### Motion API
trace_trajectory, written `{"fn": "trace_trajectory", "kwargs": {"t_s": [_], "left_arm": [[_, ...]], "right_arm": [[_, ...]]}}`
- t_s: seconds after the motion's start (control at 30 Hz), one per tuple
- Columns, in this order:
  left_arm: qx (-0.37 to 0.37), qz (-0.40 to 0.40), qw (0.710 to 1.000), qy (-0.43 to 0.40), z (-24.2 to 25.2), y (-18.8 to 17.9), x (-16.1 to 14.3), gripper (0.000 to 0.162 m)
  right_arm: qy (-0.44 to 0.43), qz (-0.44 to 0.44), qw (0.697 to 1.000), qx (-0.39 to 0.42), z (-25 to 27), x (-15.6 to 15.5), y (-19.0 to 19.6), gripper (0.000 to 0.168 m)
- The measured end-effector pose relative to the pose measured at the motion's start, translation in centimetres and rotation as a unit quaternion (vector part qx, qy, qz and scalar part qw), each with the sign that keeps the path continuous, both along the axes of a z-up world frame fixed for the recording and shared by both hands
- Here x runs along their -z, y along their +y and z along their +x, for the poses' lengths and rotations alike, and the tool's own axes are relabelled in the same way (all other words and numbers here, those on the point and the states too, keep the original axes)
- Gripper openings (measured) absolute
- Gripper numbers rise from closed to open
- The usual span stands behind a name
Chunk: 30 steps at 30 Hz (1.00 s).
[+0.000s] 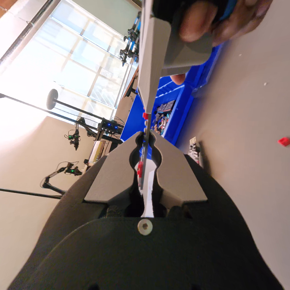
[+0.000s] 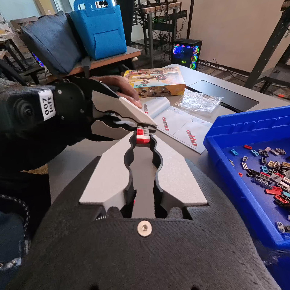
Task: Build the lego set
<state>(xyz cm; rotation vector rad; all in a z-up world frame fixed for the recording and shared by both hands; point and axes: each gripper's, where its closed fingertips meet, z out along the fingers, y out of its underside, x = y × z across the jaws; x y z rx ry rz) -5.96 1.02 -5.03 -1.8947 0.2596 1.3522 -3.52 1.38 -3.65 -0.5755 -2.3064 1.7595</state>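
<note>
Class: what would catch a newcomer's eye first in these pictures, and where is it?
Centre of the right wrist view: two claws meet on a small red, white and grey lego piece, the right claw clamping it, the left claw pinching its far end. At right, a bright blue bin holds loose bricks; behind lie an open booklet and the box.

The lego assembly (image 1: pixel 145 150) (image 2: pixel 142 135) is seen close-up by both wrist views, the left rolled sideways, the right upright above the desk (image 2: pixel 87 150).
</note>
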Motion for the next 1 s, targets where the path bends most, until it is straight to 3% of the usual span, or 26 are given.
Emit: {"fn": "trace_trajectory", "kwargs": {"t_s": [0.03,0.17,0.23,0.27,0.33,0.4,0.47,0.5,0.57,0.8,1.0], "left_arm": [[0.0,0.023,1.0,-0.014,0.2,0.1,0.1,0.009],[-0.022,0.15,0.982,-0.109,0.9,-0.7,0.7,0.045],[-0.016,0.251,0.952,-0.175,2.1,-1.3,0.4,0.06],[-0.006,0.318,0.922,-0.219,2.8,-1.7,0.0,0.065],[0.015,0.463,0.825,-0.323,3.6,-2.8,-0.7,0.069],[0.028,0.583,0.689,-0.43,3.7,-4.0,-0.1,0.07],[0.046,0.647,0.569,-0.506,4.1,-4.1,1.2,0.069],[0.051,0.658,0.533,-0.53,4.4,-3.8,1.9,0.07],[0.059,0.661,0.501,-0.555,5.1,-2.8,2.8,0.069],[0.112,0.681,0.446,-0.57,6.2,-0.8,1.7,0.042],[0.124,0.693,0.419,-0.574,6.4,-1.3,1.7,0.034]], "right_arm": [[0.003,-0.003,1.0,-0.001,0.2,0.1,0.1,0.016],[0.013,-0.012,1.0,0.012,0.6,1.2,1.6,0.016],[0.019,-0.029,0.999,0.013,1.1,1.5,2.4,0.016],[0.025,-0.041,0.999,0.007,1.5,1.6,2.8,0.016],[0.042,-0.062,0.997,-0.003,2.4,1.6,3.3,0.016],[0.056,-0.079,0.995,-0.005,3.0,1.7,3.7,0.016],[0.067,-0.1,0.993,-0.006,3.6,1.5,3.7,0.016],[0.072,-0.109,0.991,-0.009,3.9,1.4,3.6,0.016],[0.081,-0.124,0.989,-0.015,4.4,1.1,3.2,0.017],[0.087,-0.12,0.988,-0.03,5.0,1.5,2.0,0.016],[0.101,-0.107,0.988,-0.041,5.6,2.5,2.4,0.017]]}}
